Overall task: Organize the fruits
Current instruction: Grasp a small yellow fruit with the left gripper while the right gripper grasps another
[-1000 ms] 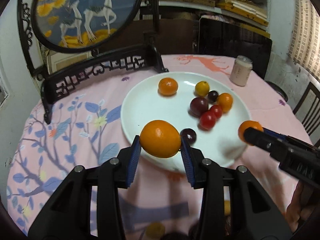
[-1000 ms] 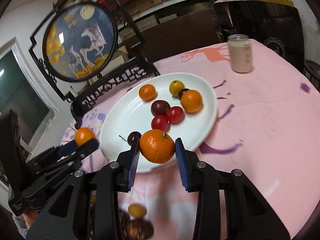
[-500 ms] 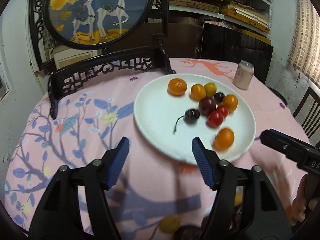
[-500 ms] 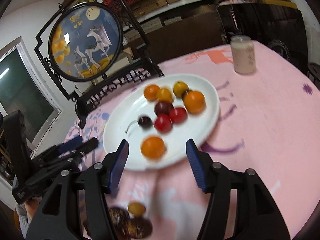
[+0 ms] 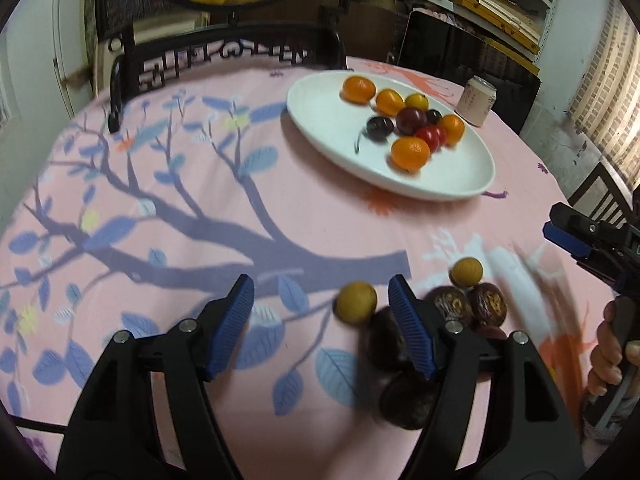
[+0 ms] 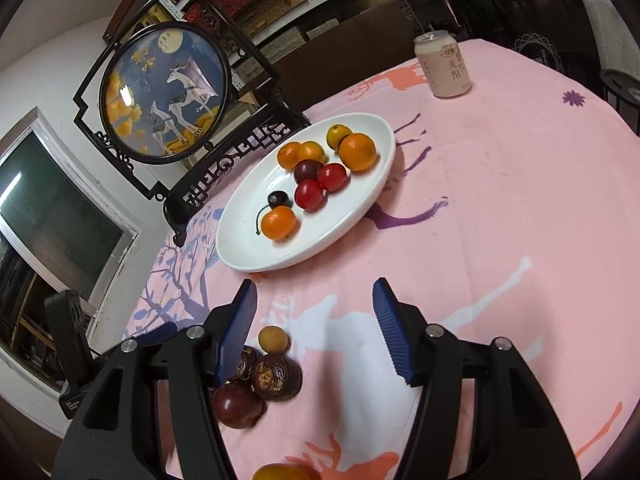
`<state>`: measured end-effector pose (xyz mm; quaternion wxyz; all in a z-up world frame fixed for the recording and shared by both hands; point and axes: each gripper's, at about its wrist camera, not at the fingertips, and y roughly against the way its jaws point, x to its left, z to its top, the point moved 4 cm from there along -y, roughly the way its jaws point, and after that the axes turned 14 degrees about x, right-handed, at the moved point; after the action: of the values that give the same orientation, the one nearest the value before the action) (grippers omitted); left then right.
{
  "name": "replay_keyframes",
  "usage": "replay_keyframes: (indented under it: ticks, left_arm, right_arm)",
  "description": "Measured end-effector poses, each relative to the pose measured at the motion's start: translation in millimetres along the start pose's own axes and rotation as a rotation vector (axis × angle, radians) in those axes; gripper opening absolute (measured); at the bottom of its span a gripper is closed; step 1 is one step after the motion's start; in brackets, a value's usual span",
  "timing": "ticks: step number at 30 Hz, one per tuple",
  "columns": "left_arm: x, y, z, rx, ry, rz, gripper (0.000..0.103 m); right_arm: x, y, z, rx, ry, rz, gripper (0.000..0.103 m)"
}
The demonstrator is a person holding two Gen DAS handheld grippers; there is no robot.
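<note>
A white plate [image 5: 332,132] [image 6: 248,252] on the pink tablecloth holds several oranges, red tomatoes, dark plums and a cherry. My left gripper [image 5: 322,316] is open and empty, low over the cloth; a small yellow-brown fruit [image 5: 355,303] lies between its jaws near the right one. Dark passion fruits [image 5: 486,305] and another small yellow fruit [image 5: 466,272] lie just right of it. My right gripper [image 6: 314,322] is open and empty; passion fruits [image 6: 276,376] and a small yellow fruit [image 6: 273,339] lie by its left jaw. It also shows in the left wrist view [image 5: 576,236].
A pale drink can [image 5: 478,100] [image 6: 442,64] stands beyond the plate. A round deer screen on a black carved stand [image 6: 168,88] sits at the table's far side. An orange fruit [image 6: 282,472] lies at the near edge. Chairs stand around the table.
Both grippers opened and let their oranges drop onto the plate, then pulled back and down toward the loose fruits near the table's front edge.
</note>
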<state>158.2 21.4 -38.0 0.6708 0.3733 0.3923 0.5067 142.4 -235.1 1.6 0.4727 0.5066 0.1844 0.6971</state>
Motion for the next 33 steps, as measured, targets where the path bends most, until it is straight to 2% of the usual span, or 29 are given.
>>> replay_keyframes:
  ticks: [4,9,11,17,23,24,28,30,33]
  left_arm:
    - [-1,-8,0,0.034,0.011,-0.027,0.069]
    - [-7,-11,0,0.060,0.003,-0.059,0.045]
    - [-10,-11,1,0.064,0.001,-0.074,0.040]
    - [-17,-13,1,0.077,-0.001,-0.117,0.034]
    - [-22,-13,2,0.068,-0.023,-0.094,0.030]
    - [-19,-13,2,0.071,-0.019,-0.097,0.023]
    - [2,-13,4,0.080,0.056,-0.145,0.022]
    - [3,-12,5,0.074,0.062,-0.136,0.022]
    - [-10,-14,3,0.069,0.008,-0.094,0.023]
  right_arm:
    - [1,-6,-1,0.028,-0.001,-0.002,0.061]
    - [2,-7,-1,0.037,0.004,-0.004,0.061]
    - [2,-7,-1,0.039,0.006,-0.004,0.061]
    - [6,-12,-4,0.054,0.023,-0.010,0.061]
    - [9,-17,-6,0.069,0.028,0.003,0.061]
    - [9,-18,-6,0.072,0.026,0.006,0.061]
    - [8,-20,-7,0.085,0.016,0.023,0.061]
    - [8,-20,-8,0.085,0.015,0.023,0.061]
    - [8,-21,-8,0.088,0.014,0.024,0.061]
